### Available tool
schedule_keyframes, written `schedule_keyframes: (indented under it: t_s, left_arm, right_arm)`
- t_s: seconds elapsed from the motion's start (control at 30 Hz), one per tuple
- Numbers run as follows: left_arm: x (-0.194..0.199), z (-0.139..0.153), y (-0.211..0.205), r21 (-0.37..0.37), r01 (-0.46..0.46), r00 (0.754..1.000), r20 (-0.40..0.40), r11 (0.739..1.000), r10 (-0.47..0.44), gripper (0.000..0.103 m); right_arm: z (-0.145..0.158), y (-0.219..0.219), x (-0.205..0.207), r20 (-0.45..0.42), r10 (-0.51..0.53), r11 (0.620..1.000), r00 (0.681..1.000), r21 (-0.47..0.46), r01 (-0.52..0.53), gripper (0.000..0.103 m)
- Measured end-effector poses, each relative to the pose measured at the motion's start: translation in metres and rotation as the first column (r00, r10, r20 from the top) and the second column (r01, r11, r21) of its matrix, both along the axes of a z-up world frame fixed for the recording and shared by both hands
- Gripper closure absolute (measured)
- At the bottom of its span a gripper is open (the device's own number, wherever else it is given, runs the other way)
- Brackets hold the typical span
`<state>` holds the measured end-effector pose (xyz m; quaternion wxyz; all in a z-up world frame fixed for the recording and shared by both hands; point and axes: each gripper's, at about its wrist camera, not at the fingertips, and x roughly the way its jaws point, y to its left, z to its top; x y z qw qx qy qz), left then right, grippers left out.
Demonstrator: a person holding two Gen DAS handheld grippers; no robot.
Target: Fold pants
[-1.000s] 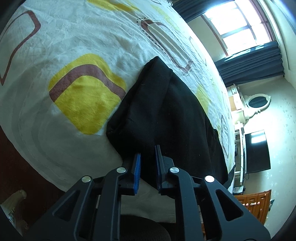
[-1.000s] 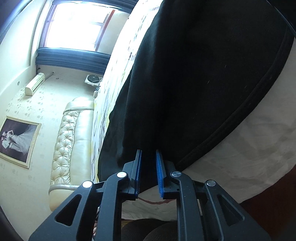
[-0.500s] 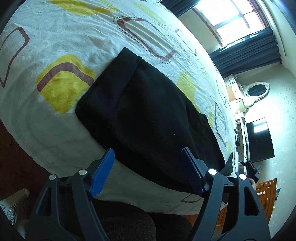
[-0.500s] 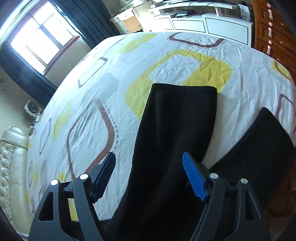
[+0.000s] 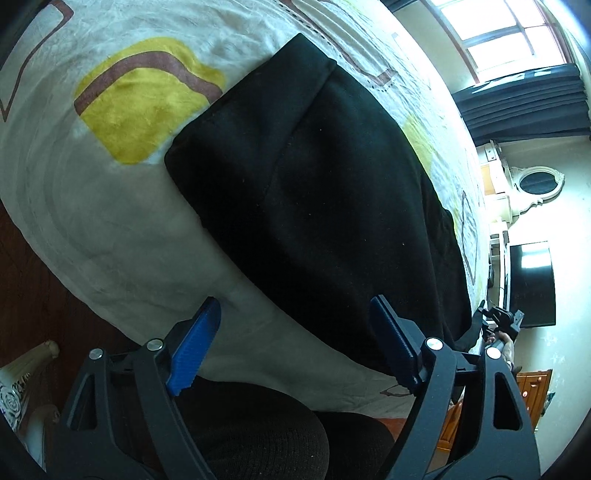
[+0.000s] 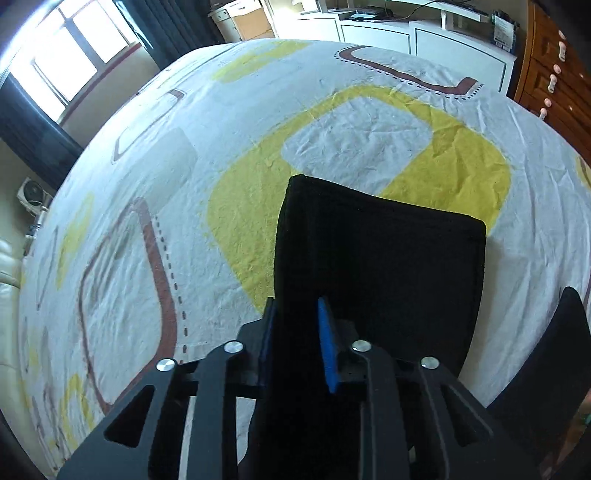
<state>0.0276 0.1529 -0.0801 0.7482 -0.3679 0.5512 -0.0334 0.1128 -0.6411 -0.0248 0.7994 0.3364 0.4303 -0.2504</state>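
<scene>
A pair of black fabric pants (image 5: 325,192) lies spread on a bed covered with a white sheet printed with yellow and brown rounded rectangles (image 5: 110,206). Seen along the left gripper (image 5: 291,343), the garment runs from near the bed's close edge up toward a bright window (image 5: 498,33) with dark curtains.

The left gripper's jaws stand wide apart, having just been opening; its blue-padded fingers (image 5: 195,350) hang above the near edge of the pants and the bare sheet, pressing on nothing. Past its right finger, the other black tool shows small at the far end of the cloth.

The right gripper (image 6: 297,343) has just been closing. Its blue pads (image 6: 327,347) are drawn close with a fold of the black cloth (image 6: 380,273) between them, clenched on the fabric near the left side of a squared-off end that lies flat over a yellow patch of the sheet (image 6: 236,236). A second dark panel (image 6: 554,362) lies separately at the right. A wooden chest of drawers (image 6: 554,88) stands beyond the bed.
</scene>
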Motion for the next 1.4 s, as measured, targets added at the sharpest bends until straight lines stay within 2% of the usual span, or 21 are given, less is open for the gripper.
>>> schedule_keyframes:
  t_s: [0.07,0.17,0.27,0.33,0.4,0.5,0.57,0.6,0.67,0.7,0.8,0.87,0.97,1.07,1.1,1.13,1.2,1.23,1.4]
  left_arm:
    - [0.0,0.005,-0.004,0.029,0.013,1.0,0.019,0.999,-0.013,0.021]
    - [0.001,0.016,-0.014,0.055,0.036,0.998,0.051,0.998,-0.039,0.021]
    - [0.002,0.027,-0.029,0.057,0.068,0.995,0.076,0.996,-0.072,0.021]
    - [0.003,0.031,-0.04,0.06,0.097,0.991,0.091,0.994,-0.102,0.02]
    - [0.005,0.033,-0.052,0.067,0.127,0.986,0.098,0.99,-0.133,0.02]
    - [0.009,0.033,-0.073,0.057,0.166,0.981,0.088,0.985,-0.17,0.02]
    - [0.011,0.031,-0.085,0.033,0.19,0.978,0.084,0.981,-0.192,0.02]
    - [0.012,0.03,-0.09,0.023,0.2,0.976,0.086,0.979,-0.201,0.02]
    - [0.013,0.029,-0.097,0.025,0.22,0.97,0.097,0.975,-0.221,0.019]
    - [0.013,0.029,-0.098,0.038,0.228,0.968,0.101,0.973,-0.23,0.019]
    - [0.01,0.032,-0.102,0.082,0.243,0.961,0.114,0.966,-0.252,0.013]
    - [0.011,0.033,-0.101,0.097,0.25,0.96,0.107,0.963,-0.26,0.013]
    - [0.015,0.026,-0.096,0.061,0.243,0.965,0.083,0.968,-0.248,0.013]
    - [0.016,0.02,-0.088,0.024,0.235,0.969,0.067,0.972,-0.236,0.013]
    - [0.016,0.02,-0.087,0.015,0.234,0.97,0.064,0.972,-0.235,0.013]
    - [0.016,0.019,-0.087,0.007,0.234,0.97,0.06,0.972,-0.234,0.013]
    - [0.016,0.017,-0.087,-0.003,0.233,0.971,0.053,0.972,-0.233,0.012]
    - [0.016,0.017,-0.086,-0.004,0.233,0.971,0.049,0.972,-0.233,0.012]
    - [0.016,0.016,-0.084,-0.006,0.226,0.973,0.043,0.974,-0.226,0.013]
  right_arm:
    - [0.016,-0.011,-0.037,0.13,-0.018,0.998,0.991,0.057,0.011,0.09]
    - [0.04,-0.022,-0.107,0.283,-0.049,0.994,0.958,0.104,0.02,0.092]
    - [0.039,-0.037,-0.181,0.341,-0.107,0.989,0.934,0.134,0.065,0.092]
    - [0.023,-0.043,-0.222,0.319,-0.156,0.979,0.935,0.172,0.105,0.092]
    - [0.006,-0.046,-0.24,0.301,-0.164,0.974,0.94,0.2,0.106,0.092]
    - [0.008,-0.036,-0.228,0.279,-0.116,0.983,0.953,0.17,0.07,0.085]
    - [0.019,-0.022,-0.2,0.296,-0.06,0.985,0.953,0.171,0.009,0.059]
    - [0.024,-0.015,-0.182,0.296,-0.029,0.986,0.955,0.166,-0.022,0.038]
    - [0.033,0.002,-0.139,0.303,0.045,0.985,0.952,0.146,-0.093,0.037]
    - [0.035,0.011,-0.114,0.277,0.082,0.984,0.957,0.131,-0.122,0.037]
    - [0.035,0.031,-0.053,0.214,0.112,0.984,0.97,0.113,-0.139,0.037]
    - [0.032,0.039,-0.019,0.14,0.121,0.989,0.983,0.071,-0.132,0.037]
    - [0.022,0.046,0.017,0.007,0.117,0.993,0.993,0.002,-0.117,0.037]
    - [0.004,0.045,0.029,-0.119,0.093,0.995,0.989,-0.032,-0.097,0.047]
    - [-0.003,0.044,0.03,-0.147,0.085,0.996,0.985,-0.026,-0.09,0.054]
    - [-0.008,0.043,0.029,-0.157,0.092,0.995,0.983,-0.014,-0.095,0.071]
    - [-0.013,0.041,0.024,-0.17,0.104,0.994,0.98,-0.016,-0.109,0.089]
    - [-0.012,0.039,0.019,-0.146,0.102,0.995,0.984,-0.008,-0.104,0.096]
    - [0.015,0.023,-0.03,0.058,0.078,0.996,0.995,0.046,-0.08,0.096]
